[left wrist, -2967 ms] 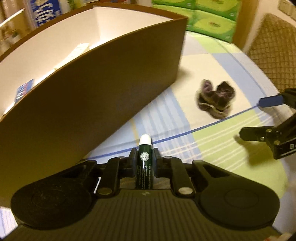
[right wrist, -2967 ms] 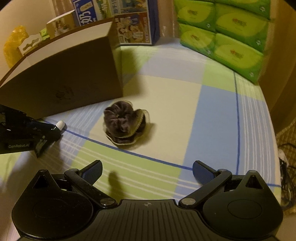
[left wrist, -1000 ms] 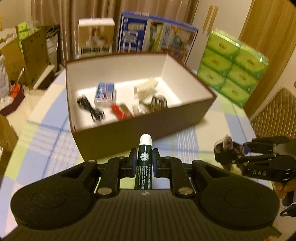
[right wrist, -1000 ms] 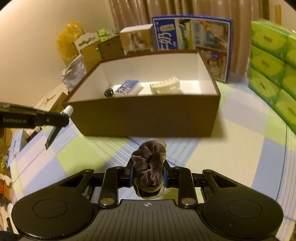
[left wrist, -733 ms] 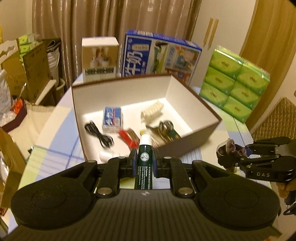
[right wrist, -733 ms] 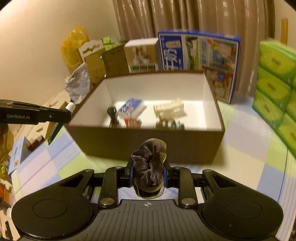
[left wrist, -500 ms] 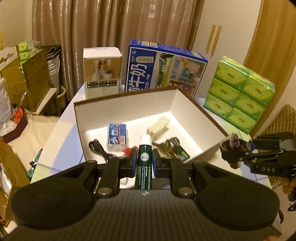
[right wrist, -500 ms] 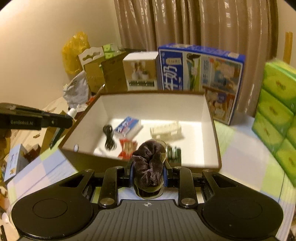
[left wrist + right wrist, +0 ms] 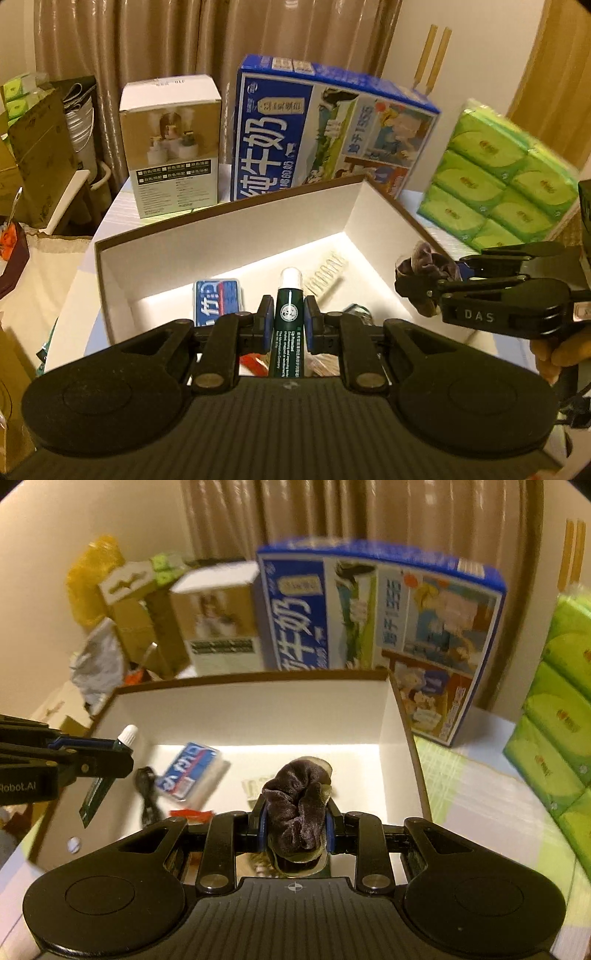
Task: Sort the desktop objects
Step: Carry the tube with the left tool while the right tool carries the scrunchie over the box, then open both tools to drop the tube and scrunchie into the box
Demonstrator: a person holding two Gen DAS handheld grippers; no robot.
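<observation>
Tube [image 9: 289,325] clamped in left hand-held gripper [image 9: 289,325], seemingly above box [image 9: 236,236].

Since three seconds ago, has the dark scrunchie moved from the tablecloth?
Yes. The scrunchie has left the tablecloth beside the brown box; the right gripper is shut on it and holds it above the box's open inside.

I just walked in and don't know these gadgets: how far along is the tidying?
Several things already lie in the brown box: a blue packet, a black cable. In hand: the left gripper holds a green tube, the right gripper a dark scrunchie, both over the box. Left: dropping them in.
</observation>
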